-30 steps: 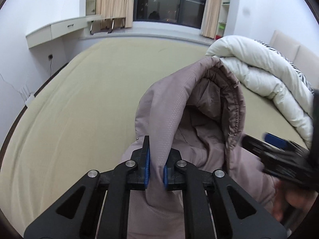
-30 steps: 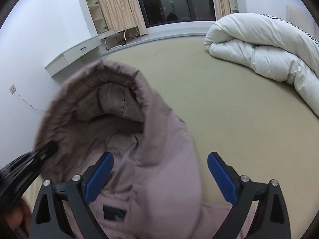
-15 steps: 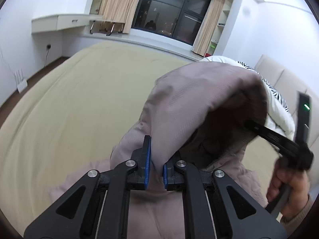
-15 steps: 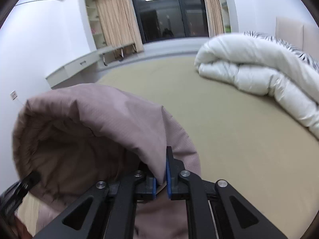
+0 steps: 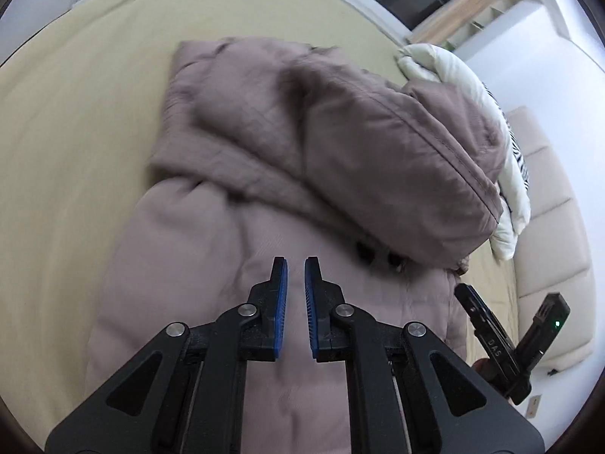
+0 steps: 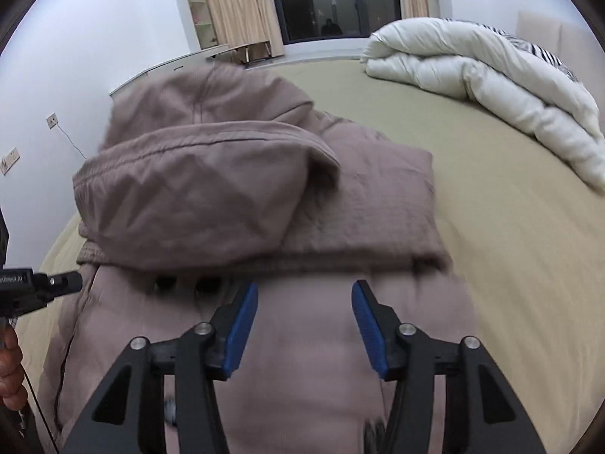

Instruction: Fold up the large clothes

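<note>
Coat (image 5: 264,204), mauve and padded, lies on the tan bed (image 5: 75,121) with its hood (image 5: 401,159) turned down onto the upper back; in the left wrist view it fills the middle ground, body running toward the near edge, hood to the right of centre. The left tongs (image 5: 295,276) hang above the coat's back with only a narrow slit between the blue pads (image 5: 280,325); nothing is between them, so they count as pressed together and empty. At the right edge of that view the other tool shows partly, beside a padded headboard (image 5: 548,234).

In the right wrist view a white wall with sockets stands at far left, then the folded hood (image 6: 196,189), then the coat's shoulder and sleeve section (image 6: 378,204), then bare bed sheet (image 6: 510,227), and at far right a rolled white duvet (image 6: 491,72). The right tongs (image 6: 304,310) are over the coat's back, jaws spreading, with no cloth caught between them. A curtained dark window (image 6: 321,3) lies at the far end.

Assessment: the hood fold appears complete and both tools released. The step in hand looks like the change of grip for the next fold. That move likely calls for pinching the coat's outer edges or sleeves and bringing them across the body without disturbing the hood.
</note>
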Available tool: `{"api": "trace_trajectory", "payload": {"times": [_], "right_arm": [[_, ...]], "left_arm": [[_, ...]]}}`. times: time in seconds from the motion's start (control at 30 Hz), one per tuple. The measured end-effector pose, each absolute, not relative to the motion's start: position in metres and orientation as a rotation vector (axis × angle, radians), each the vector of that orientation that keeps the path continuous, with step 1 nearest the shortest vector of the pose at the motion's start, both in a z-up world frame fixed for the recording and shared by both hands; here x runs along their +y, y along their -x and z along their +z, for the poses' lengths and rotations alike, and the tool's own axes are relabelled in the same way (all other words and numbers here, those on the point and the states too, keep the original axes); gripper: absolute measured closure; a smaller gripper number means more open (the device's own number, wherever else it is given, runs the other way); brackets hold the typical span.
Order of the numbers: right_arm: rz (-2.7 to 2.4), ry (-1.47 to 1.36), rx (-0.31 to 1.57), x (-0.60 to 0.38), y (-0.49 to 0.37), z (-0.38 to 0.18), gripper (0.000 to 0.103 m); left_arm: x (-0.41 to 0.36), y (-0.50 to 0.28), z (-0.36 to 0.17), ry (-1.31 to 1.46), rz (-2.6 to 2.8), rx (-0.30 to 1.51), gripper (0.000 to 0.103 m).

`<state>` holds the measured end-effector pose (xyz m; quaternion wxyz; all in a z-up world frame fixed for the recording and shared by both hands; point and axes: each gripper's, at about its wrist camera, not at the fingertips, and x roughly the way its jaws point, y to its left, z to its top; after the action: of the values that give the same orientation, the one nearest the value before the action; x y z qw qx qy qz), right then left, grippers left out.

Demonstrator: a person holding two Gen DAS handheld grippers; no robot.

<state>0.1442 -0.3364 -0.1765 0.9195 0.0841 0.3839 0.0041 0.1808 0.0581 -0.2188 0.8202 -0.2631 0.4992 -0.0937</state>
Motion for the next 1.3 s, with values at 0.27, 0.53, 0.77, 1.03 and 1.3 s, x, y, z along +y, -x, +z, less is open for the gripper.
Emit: {"api": "trace_trajectory", "payload": {"times": [0.27,0.53,0.77,1.03,1.3], "right_arm": [[0.044,-0.151,0.619,-0.333,-0.179,-0.089,0.06],[0.07,-0.096,0.863,-0.303,-0.269,-0.166,0.07],[0.075,-0.004,0.838,-0.295,-0.266,-0.204,0.07],[0.089,-0.103,0.642,-0.309,-0.265,-0.109,0.074],[0.122,-0.002,0.863,-0.281,-0.34,-0.198,0.074]], "left_arm": [[0.017,-0.206,-0.092,0.351,-0.344,0.755,0.094],[-0.047,-0.296,-0.17,0.149,-0.308,0.952,0.094],[-0.033,-0.292,-0.211,0.145,-0.305,0.996,0.094],[-0.019,-0.292,-0.148,0.208,-0.341,0.811,0.094],[-0.036,-0.377,-0.223,0.193,-0.293,0.955,0.094]]}}
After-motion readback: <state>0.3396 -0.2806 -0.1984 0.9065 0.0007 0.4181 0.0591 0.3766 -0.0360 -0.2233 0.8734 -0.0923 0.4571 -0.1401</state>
